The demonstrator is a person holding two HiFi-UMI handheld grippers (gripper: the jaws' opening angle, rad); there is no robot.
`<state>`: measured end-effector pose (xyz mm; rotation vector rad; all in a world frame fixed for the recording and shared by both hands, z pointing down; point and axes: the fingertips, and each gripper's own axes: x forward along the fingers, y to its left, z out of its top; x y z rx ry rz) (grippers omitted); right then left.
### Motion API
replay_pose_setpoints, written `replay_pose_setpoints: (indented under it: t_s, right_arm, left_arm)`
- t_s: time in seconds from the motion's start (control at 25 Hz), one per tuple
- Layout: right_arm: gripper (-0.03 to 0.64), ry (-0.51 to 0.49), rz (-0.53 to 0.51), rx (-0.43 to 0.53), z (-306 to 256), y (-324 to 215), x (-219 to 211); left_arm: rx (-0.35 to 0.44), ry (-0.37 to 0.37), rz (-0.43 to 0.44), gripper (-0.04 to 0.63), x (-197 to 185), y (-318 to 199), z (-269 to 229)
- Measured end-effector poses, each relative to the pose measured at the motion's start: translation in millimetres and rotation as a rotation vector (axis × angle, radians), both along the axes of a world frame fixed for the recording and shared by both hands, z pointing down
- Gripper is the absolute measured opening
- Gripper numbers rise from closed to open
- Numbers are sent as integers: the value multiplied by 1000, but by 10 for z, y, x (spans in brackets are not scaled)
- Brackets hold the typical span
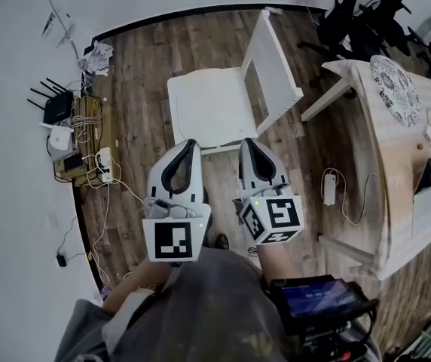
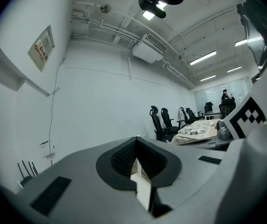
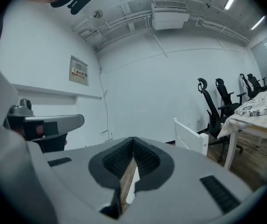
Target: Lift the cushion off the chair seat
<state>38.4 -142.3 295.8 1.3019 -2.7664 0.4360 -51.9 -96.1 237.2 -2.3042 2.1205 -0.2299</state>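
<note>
A white chair (image 1: 272, 62) stands on the wooden floor with its back to the right. On its seat lies a flat white cushion (image 1: 208, 104). My left gripper (image 1: 191, 143) hovers just short of the cushion's near edge, its jaws shut and nothing between them. Beside it, my right gripper (image 1: 246, 142) points at the same edge, shut and empty too. In the left gripper view the left gripper (image 2: 136, 140) has its tips together, and a sliver of white shows behind the gap. The right gripper view has the right gripper (image 3: 132, 140) with the chair's back (image 3: 189, 136) beyond it.
A wooden table (image 1: 385, 164) with a patterned round mat (image 1: 396, 89) stands at the right. A white charger (image 1: 328, 189) with its cable lies on the floor by it. Routers and cables (image 1: 68, 138) crowd the left wall. Black office chairs (image 1: 366, 13) stand far off.
</note>
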Motion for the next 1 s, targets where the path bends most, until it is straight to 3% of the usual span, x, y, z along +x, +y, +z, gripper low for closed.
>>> replay_pose_setpoints:
  t_s: [0.36,0.52,1.0]
  right_arm:
    - [6,1,-68,9,-53,-675,-813]
    - [6,-4,-86,29,-115,-839,-1065]
    - [7,3,-77,76,-263,-957,-1155]
  left_arm:
    - [14,31,-58,6,-765,-632,-31]
    - [32,-1,-64,6,-1008,-782,-89]
    - [47,9,-72,6,-1138,-871,-150]
